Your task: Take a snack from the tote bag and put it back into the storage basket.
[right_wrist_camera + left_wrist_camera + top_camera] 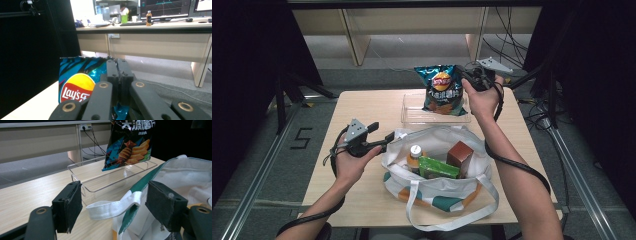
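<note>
My right gripper (465, 76) is shut on the top edge of a blue Lay's chip bag (442, 90), which hangs upright over a clear plastic tray (411, 117) at the table's far side. In the right gripper view the jaws (117, 72) are pressed together on the crinkled bag (76, 86). At the left rim of a white tote bag (438, 134) my left gripper (384, 138) stands open. The tote's white strap (112, 208) lies between its pads (72, 202) without being pinched. The chip bag (130, 145) and tray (100, 182) lie beyond.
The tote holds a bottle (415, 152), a green carton (438, 168) and a brown box (460, 154); its handles trail toward the table's near edge. Cables run from both grippers. Shelving and wires stand behind the table.
</note>
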The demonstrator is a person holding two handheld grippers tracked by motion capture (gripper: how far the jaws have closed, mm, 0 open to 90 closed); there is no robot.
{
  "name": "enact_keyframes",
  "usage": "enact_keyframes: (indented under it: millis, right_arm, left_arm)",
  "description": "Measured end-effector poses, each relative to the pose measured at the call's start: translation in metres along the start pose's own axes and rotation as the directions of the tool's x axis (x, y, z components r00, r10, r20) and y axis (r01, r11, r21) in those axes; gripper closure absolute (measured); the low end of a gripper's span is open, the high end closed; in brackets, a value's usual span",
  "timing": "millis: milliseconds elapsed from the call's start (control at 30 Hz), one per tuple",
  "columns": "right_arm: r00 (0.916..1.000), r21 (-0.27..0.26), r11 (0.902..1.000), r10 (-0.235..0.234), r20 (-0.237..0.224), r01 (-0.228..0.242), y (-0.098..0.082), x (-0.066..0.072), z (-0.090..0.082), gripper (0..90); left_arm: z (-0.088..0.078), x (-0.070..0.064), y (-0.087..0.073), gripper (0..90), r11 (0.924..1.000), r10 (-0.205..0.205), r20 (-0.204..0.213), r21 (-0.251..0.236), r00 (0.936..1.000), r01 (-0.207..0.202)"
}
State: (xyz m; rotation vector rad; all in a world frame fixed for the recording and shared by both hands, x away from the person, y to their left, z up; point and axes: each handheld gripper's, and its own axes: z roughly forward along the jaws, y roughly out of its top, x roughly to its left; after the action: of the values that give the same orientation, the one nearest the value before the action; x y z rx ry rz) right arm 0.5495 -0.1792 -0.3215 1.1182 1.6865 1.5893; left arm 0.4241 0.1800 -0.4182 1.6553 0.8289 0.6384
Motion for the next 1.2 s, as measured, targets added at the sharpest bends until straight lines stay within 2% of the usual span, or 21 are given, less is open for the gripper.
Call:
enact_keyframes:
  millis: [233,267,367,667,700,767,800,933,1000,1100,1167,1200]
  right_arm:
    - [0.9998,-0.001,0.9998,-0.018,0.005,0.018,-0.001,-0.003,0.005,89.9]
    - [0.9999,0.005,1.0000,0.001,0.013,-0.001,-0.002,-0.003,0.006,89.9]
    - [0.9998,0.000,1.0000,-0.009,0.015,0.009,-0.003,-0.005,0.008,89.9]
    - [0.9989,0.034,0.9990,0.029,0.036,-0.030,-0.009,-0.010,0.014,89.8]
    - [0.9994,0.026,0.9997,0.001,0.034,-0.002,-0.009,-0.012,0.015,89.8]
    - [0.9993,0.028,0.9996,0.005,0.037,-0.006,-0.009,-0.013,0.017,89.8]
    - [0.9988,0.031,0.9992,0.024,0.042,-0.025,-0.010,-0.012,0.017,89.8]
    - [0.9989,0.040,0.9989,0.025,0.040,-0.027,-0.010,-0.015,0.019,89.8]
    - [0.9980,0.044,0.9981,0.041,0.049,-0.043,-0.011,-0.014,0.020,89.7]
    - [0.9985,0.037,0.9990,0.024,0.050,-0.026,-0.011,-0.016,0.022,89.8]
    - [0.9988,0.039,0.9991,0.013,0.048,-0.015,-0.010,-0.017,0.023,89.7]
    - [0.9977,0.044,0.9980,0.043,0.052,-0.046,-0.011,-0.015,0.023,89.8]
  left_arm:
    - [0.000,0.000,0.000,27.9,1.0000,0.000,0.001,0.001,1.0000,0.000]
    - [0.000,0.000,0.000,27.9,1.0000,-0.004,0.001,0.002,1.0000,0.004]
    - [0.000,0.000,0.000,27.9,1.0000,-0.003,0.000,0.000,1.0000,0.003]
    - [0.000,0.000,0.000,27.9,1.0000,-0.006,0.001,0.001,1.0000,0.006]
    - [0.000,-0.001,0.000,27.8,1.0000,-0.007,0.001,0.001,1.0000,0.007]
    - [0.000,-0.001,-0.001,27.9,1.0000,-0.008,0.002,0.002,1.0000,0.008]
    - [0.001,0.000,-0.001,27.8,1.0000,0.001,0.003,0.003,1.0000,-0.001]
    - [0.000,0.000,-0.001,27.8,1.0000,-0.006,0.003,0.002,1.0000,0.006]
    - [0.000,-0.001,-0.001,27.8,0.9999,-0.010,0.003,0.001,0.9999,0.010]
    - [0.000,-0.001,-0.001,27.8,0.9999,-0.011,0.003,0.002,0.9999,0.011]
    - [0.000,0.000,0.000,27.8,1.0000,0.003,0.004,0.003,1.0000,-0.003]
    - [0.000,0.000,0.000,27.8,1.0000,0.002,0.004,0.003,1.0000,-0.002]
